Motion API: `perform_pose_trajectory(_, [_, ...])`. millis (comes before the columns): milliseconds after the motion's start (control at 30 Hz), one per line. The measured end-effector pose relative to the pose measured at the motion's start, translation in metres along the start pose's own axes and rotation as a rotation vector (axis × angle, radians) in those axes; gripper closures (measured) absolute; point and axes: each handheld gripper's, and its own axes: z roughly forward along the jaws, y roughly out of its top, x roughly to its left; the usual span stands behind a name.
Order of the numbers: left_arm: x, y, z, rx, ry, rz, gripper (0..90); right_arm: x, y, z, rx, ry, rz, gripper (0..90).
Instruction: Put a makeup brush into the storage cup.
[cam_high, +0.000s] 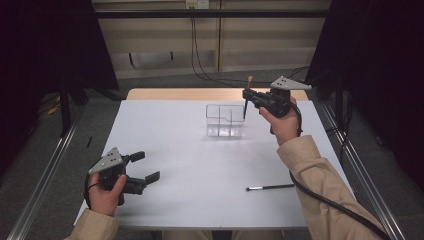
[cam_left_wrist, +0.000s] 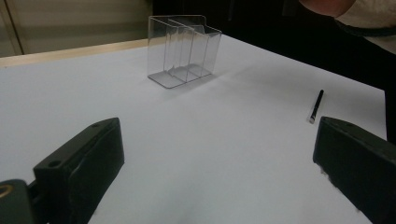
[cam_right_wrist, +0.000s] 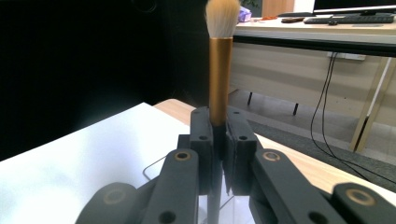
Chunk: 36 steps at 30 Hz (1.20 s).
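**Makeup brush held upright beside the clear organizer**

At the near left of the white counter (cam_high: 200, 165), the left gripper (cam_high: 145, 166) rests low in the person's hand with its fingers (cam_left_wrist: 81, 163) spread wide and nothing between them; they face the middle of the counter.

Toward the far centre stands a clear acrylic organizer (cam_high: 225, 120), divided into compartments that look empty.

At the near right a thin black pencil-like stick (cam_high: 270, 187) lies flat, well apart from the organizer.

At the far right, the right gripper (cam_high: 247, 95) has its fingers (cam_right_wrist: 201, 135) clamped tight on the black handle of a makeup brush (cam_right_wrist: 219, 70), gold ferrule and pale bristles pointing up, handle tip hanging just beside the organizer's right wall.

The likely step is lowering the brush into a compartment. The handle tip could catch the rim or a divider and tip or shove the light organizer, since nothing steadies it. A tilted brush might also slip in the grip.
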Motion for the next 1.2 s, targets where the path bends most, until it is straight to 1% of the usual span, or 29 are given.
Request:
perform_pose_trajectory(200, [0.000,0.000,0.000,0.001,-0.003,0.001,2.0,-0.006,-0.001,0.003,0.006,-0.016,-0.003,84.2])
perform_pose_trajectory(467, [0.000,0.000,0.000,0.004,-0.002,0.006,2.0,-0.011,0.003,0.006,-0.007,-0.031,-0.002,84.2])
perform_pose_trajectory(533, [0.001,0.000,0.000,0.005,0.004,0.008,2.0,-0.011,0.004,0.007,-0.007,-0.032,-0.002,84.2])
perform_pose_trajectory(633, [0.001,0.000,0.000,0.004,0.000,0.006,2.0,-0.011,0.005,0.008,-0.007,-0.035,-0.005,84.2])
perform_pose_trajectory(867, [0.001,0.000,0.000,0.006,0.000,0.010,2.0,-0.008,0.005,0.014,-0.019,-0.021,-0.001,84.2])
perform_pose_trajectory(1200, [0.001,-0.001,-0.001,0.001,0.002,0.007,2.0,-0.006,0.001,0.023,-0.005,-0.022,-0.012,84.2])
